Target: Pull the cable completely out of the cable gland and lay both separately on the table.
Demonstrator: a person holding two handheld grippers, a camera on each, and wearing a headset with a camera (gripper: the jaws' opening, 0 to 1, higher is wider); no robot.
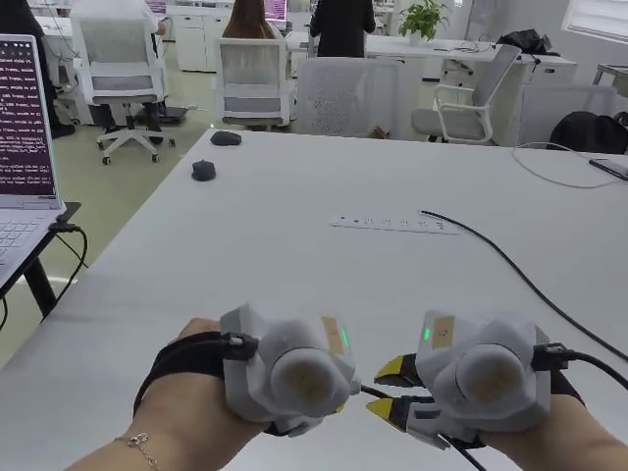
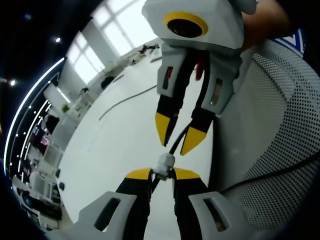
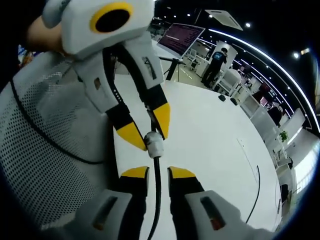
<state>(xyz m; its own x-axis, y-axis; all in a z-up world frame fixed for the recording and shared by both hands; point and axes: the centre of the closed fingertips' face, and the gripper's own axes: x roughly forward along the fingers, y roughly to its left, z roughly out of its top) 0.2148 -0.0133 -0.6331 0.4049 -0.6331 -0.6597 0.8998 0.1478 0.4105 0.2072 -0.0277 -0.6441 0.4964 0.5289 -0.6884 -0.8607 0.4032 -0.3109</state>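
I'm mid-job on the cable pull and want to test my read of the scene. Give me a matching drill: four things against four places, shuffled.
Things
1. white plastic cable gland
2. thin black cable leaving the gland
3. white power strip
4. open laptop

Places
A. lying flat farther out on the white table
B. running between the jaws of the right gripper
C. beyond the table's left edge
D. clamped between the jaws of the left gripper

Pairs: 1-D, 2-B, 3-A, 4-C
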